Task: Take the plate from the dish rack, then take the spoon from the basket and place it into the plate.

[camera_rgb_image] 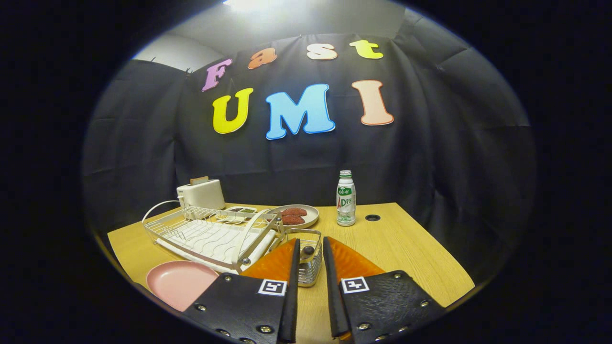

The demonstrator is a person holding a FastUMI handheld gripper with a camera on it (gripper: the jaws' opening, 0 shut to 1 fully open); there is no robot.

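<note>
Your gripper [311, 248] hangs low over the wooden table [406, 248], and its two fingers stand a little apart with nothing pressed between them. In the gap between the fingertips you see the wire basket [311, 260], which is fixed on the near end of the dish rack [210, 236]. A small dark rounded thing [308, 250] sticks up inside the basket, just between your fingers; it may be the end of the spoon, but I cannot tell this for sure.

The pink plate [179, 284] lies flat on the table, just beside the rack on its near side, and to the left of your left finger. The plate has nothing on it. The rack itself is white and has no dishes standing in it.

Beyond the rack stands a white toaster [201, 193] with a slice in its slot. Near it is a round dish [299, 216] with two reddish-brown pieces on it. A small bottle [345, 198] with a green cap stands upright to the right of this dish, well beyond your fingers.
</note>
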